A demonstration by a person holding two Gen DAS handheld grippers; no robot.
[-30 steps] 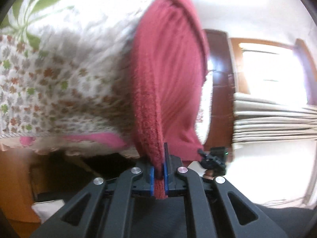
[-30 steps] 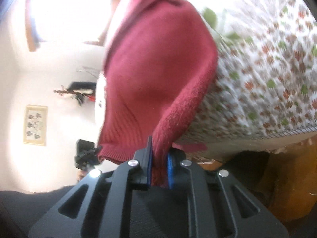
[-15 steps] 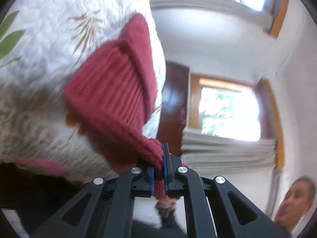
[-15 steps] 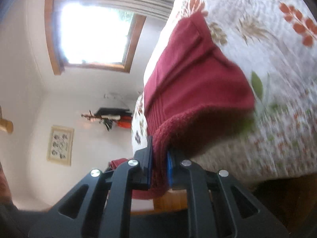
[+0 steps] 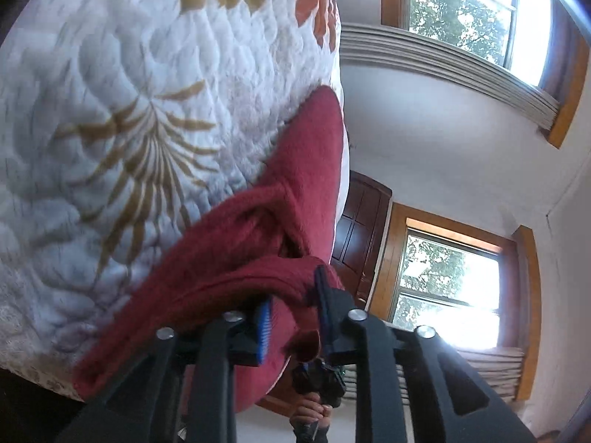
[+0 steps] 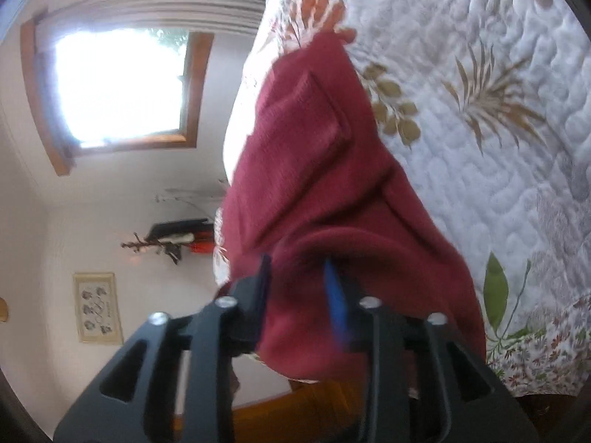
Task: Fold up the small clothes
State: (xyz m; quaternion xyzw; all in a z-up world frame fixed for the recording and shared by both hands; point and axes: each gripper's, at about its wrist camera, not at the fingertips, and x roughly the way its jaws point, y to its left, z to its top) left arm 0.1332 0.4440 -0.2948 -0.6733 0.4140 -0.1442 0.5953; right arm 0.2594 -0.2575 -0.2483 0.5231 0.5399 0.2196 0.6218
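Your left gripper (image 5: pixel 293 304) has its fingers spread apart, a fold of the red sweater (image 5: pixel 258 243) lying loose between the blue pads (image 5: pixel 264 326). Your right gripper (image 6: pixel 297 286) is parted too, with knit bunched in the gap. The sweater (image 6: pixel 314 170) lies doubled over on the quilt (image 6: pixel 480 147), at the edge of the bed facing the windows (image 5: pixel 443 277), its near fold draped over both sets of fingers

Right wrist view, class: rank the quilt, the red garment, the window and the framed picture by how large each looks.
1. quilt
2. red garment, nearly as large; it lies closer to the camera, so the order is unsure
3. window
4. framed picture
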